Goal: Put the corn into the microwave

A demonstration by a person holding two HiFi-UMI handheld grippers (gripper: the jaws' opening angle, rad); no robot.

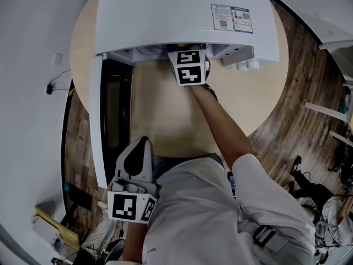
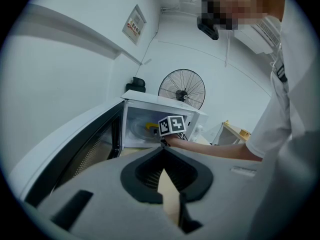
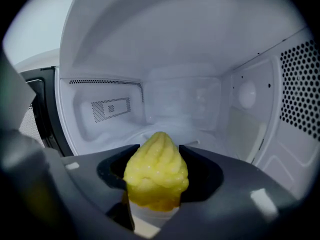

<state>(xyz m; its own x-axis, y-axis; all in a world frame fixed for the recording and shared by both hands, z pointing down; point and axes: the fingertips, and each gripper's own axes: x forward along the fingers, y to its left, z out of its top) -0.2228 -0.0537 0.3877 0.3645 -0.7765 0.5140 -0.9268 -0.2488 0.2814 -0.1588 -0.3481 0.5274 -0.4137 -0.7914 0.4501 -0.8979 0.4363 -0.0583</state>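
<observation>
Right claw (image 3: 155, 156) with corn (image 3: 157, 178), inside microwave (image 3: 180, 96)

round light-wood table (image 1: 160, 115) on a dark plank floor (image 1: 287, 120). black cage fan (image 2: 182, 88) stands back by the white wall, small notice (image 2: 134, 25) higher up on that wall to its left, and some pale wooden crate-ish thing (image 2: 235, 132) lower right of the fan.

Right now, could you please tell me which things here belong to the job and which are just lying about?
Job: corn, held in the right gripper; microwave, door open.
Lying about: fan; wall notice; left gripper, empty.
</observation>
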